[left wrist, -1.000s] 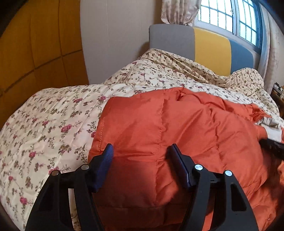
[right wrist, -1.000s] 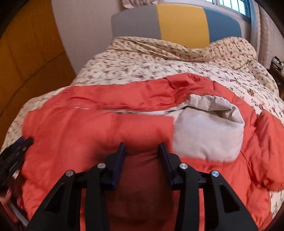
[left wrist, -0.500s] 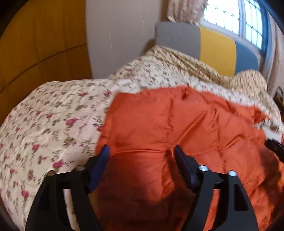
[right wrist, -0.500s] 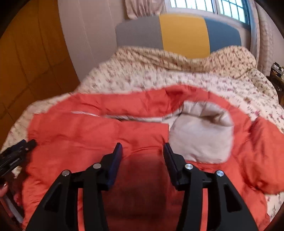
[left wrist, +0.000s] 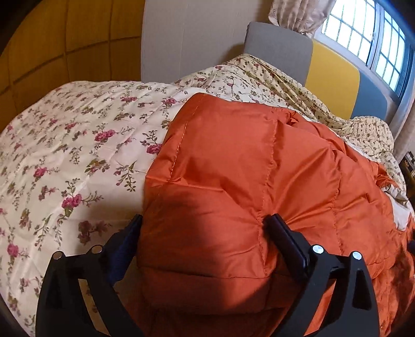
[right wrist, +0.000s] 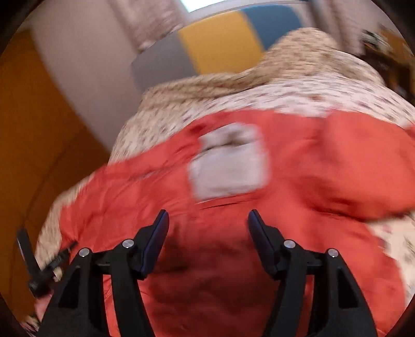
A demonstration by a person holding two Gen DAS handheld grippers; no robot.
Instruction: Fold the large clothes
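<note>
Bedroom walls frame my view: warm wooden panelling on one side, a pale wall behind, and a barred window with a patterned curtain in the far corner. Below it stands a padded headboard in grey, yellow and blue blocks. Most of what I see is a bed covered by a cream quilt printed with small pink roses and green sprigs, bunched up towards the headboard. Spread flat on the quilt is the garment I am working on, a large orange puffer jacket with stitched quilting lines; it fills the middle of the bed, its near edge closest to me. Through my right wrist camera, which is heavily blurred, I can make out a pale grey patch of the jacket's lining showing near its far side. My left gripper hovers at the jacket's near corner, its jaws spreading wide; puffy orange fabric bulges between the two fingers, and I cannot tell whether the pads touch it. My right gripper hangs above the jacket's middle, its jaws parting too, with only fabric below them and nothing pinched. At the lower left of that blurred view, the black tip of my left gripper shows at the jacket's edge.
</note>
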